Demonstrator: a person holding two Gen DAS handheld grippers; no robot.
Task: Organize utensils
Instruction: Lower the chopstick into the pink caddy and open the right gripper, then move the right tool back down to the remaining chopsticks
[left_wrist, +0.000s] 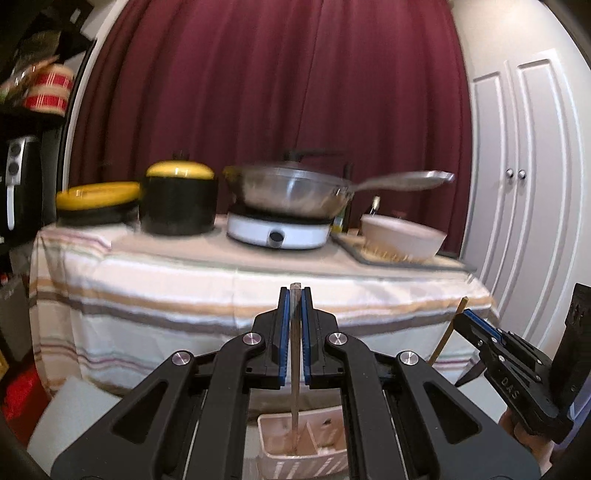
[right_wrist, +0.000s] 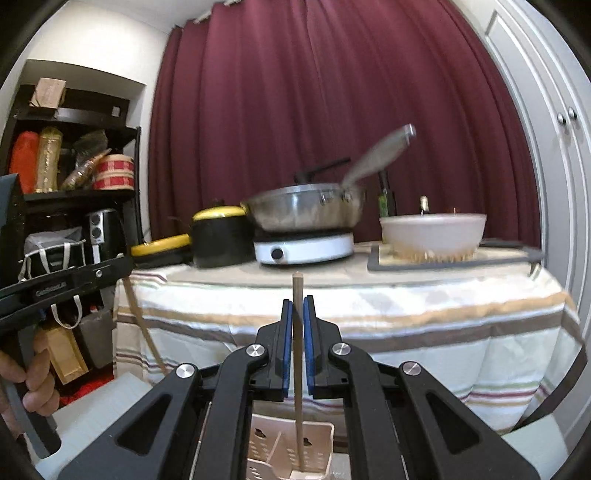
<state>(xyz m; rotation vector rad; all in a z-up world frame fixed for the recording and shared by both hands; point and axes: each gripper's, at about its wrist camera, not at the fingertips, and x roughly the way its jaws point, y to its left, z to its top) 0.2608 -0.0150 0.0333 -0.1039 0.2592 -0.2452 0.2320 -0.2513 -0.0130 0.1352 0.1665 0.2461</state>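
Note:
My left gripper (left_wrist: 294, 295) is shut on a thin metal utensil handle (left_wrist: 295, 354) that hangs straight down into a pale pink slotted utensil caddy (left_wrist: 273, 443) below it. My right gripper (right_wrist: 297, 304) is shut on a thin wooden stick-like utensil (right_wrist: 298, 387) whose lower end reaches into the same caddy (right_wrist: 317, 439). The right gripper also shows at the right of the left wrist view (left_wrist: 476, 328), holding its wooden utensil (left_wrist: 448, 332). The left gripper's body shows at the left of the right wrist view (right_wrist: 66, 288). The utensils' working ends are hidden.
A table with a striped cloth (left_wrist: 184, 280) stands ahead, carrying yellow-lidded black pots (left_wrist: 179, 201), a steel pan on a white hotplate (left_wrist: 288, 192) and a white bowl on a tray (left_wrist: 402, 236). A dark shelf (right_wrist: 74, 166) stands left, white cupboard doors (left_wrist: 524, 177) right.

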